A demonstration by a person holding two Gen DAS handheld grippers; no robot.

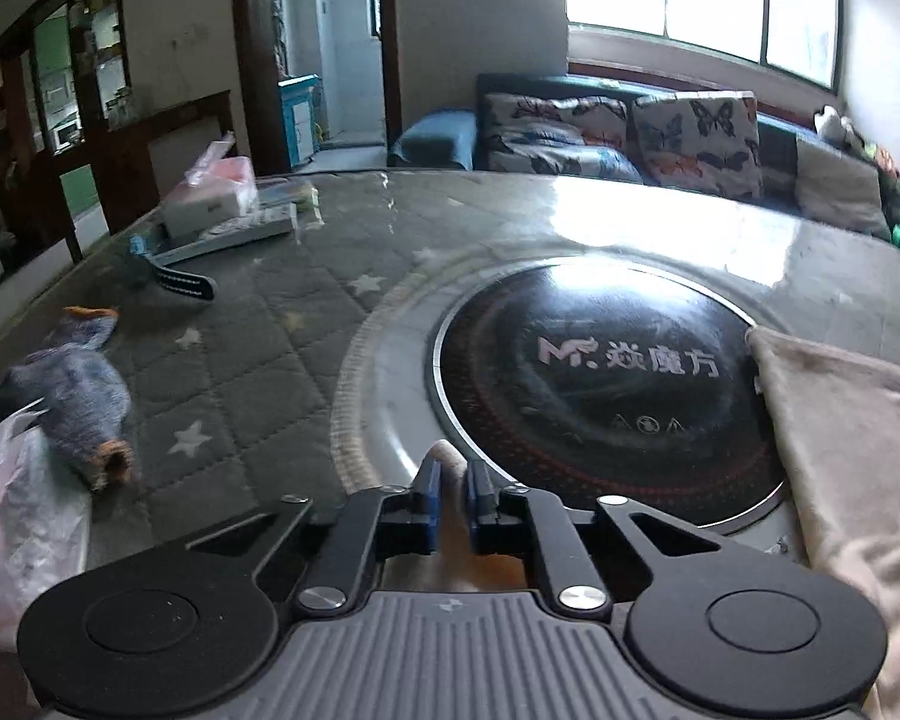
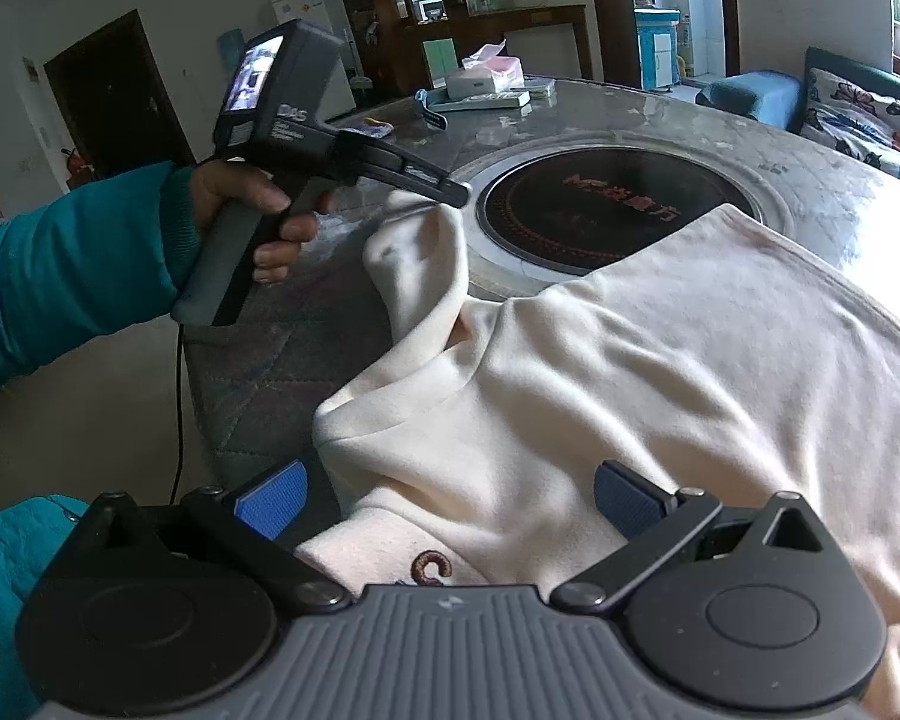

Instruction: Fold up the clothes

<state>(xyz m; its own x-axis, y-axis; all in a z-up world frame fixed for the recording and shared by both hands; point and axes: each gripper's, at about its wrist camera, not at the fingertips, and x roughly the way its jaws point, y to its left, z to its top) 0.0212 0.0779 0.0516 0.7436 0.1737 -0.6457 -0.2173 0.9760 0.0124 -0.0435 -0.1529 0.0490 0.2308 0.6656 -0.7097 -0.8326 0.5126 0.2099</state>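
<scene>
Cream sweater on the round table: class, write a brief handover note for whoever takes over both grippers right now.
Left gripper: shut on a pinch of the cream sweater, lifting a sleeve or corner above the table.
Right gripper: open, hovering over the sweater's near edge, gripping nothing.
Sweater lies spread beside the black induction hob, partly over its rim.
Done: one fold begun.
Left: carry the lifted part across, release, fold the other side, then probably halve it.
</scene>
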